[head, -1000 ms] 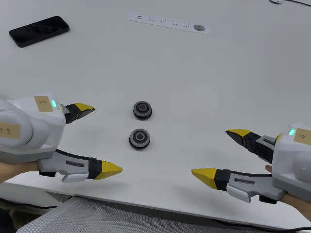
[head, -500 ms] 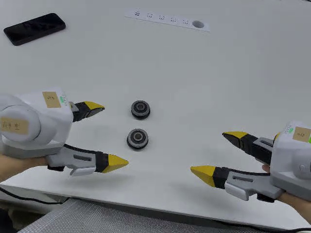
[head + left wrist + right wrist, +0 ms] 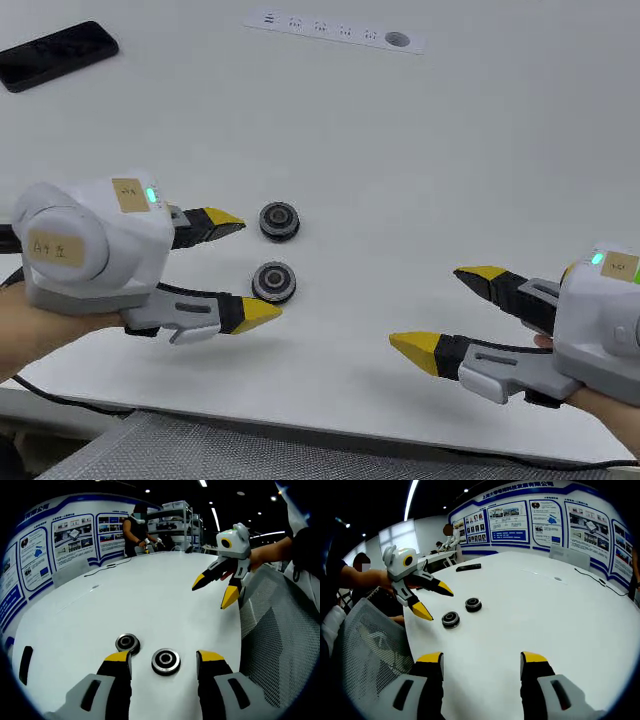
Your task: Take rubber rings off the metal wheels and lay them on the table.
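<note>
Counts on my bench right now

I see two metal wheels (image 3: 279, 221) (image 3: 274, 282), one black phone (image 3: 57, 55), one white power strip (image 3: 335, 31), and the two grippers I run: left gripper (image 3: 262, 268), right gripper (image 3: 423, 307).

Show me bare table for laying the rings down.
Widest bare stretch: between the near wheel and the right gripper. Also open from the far wheel back to the power strip and phone. Crowded: the left gripper, jaws open around the near wheel.
</note>
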Tool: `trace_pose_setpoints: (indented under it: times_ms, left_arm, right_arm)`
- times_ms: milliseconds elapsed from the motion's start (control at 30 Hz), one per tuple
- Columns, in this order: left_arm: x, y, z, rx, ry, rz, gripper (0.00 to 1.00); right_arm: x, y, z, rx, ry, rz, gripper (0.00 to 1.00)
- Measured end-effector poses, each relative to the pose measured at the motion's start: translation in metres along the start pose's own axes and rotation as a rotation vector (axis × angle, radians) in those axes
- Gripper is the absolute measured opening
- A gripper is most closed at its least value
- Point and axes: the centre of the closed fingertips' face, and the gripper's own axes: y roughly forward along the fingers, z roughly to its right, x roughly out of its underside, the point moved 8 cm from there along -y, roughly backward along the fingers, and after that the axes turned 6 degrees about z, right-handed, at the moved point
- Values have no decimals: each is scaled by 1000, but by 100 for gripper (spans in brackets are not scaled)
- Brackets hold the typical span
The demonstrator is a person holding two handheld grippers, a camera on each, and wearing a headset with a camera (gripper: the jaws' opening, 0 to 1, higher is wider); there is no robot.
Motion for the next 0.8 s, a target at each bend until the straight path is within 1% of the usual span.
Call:
trace_pose_setpoints:
  times_ms: [100,133,200,267,433,567,800]
  left_arm:
    - [1,3,0,10,10,-6,48]
    - [1,3,0,14,8,1,44]
    - [1,4,-1,12,-4,12,41]
    - [2,4,-1,9,-5,11,40]
    - [7,7,-5,8,-2,-10,36]
    - [9,8,-5,15,-7,-14,31]
    - [12,12,-4,27,-1,-26,31]
  right_arm:
    - [0,-1,2,8,12,5,63]
    - [0,-2,3,12,16,5,62]
    - [0,-2,3,16,20,5,62]
    - [0,-2,3,17,22,5,62]
    - [-1,-1,1,13,26,1,61]
    - [-1,0,2,14,32,-2,61]
    - [-1,2,2,10,38,-9,60]
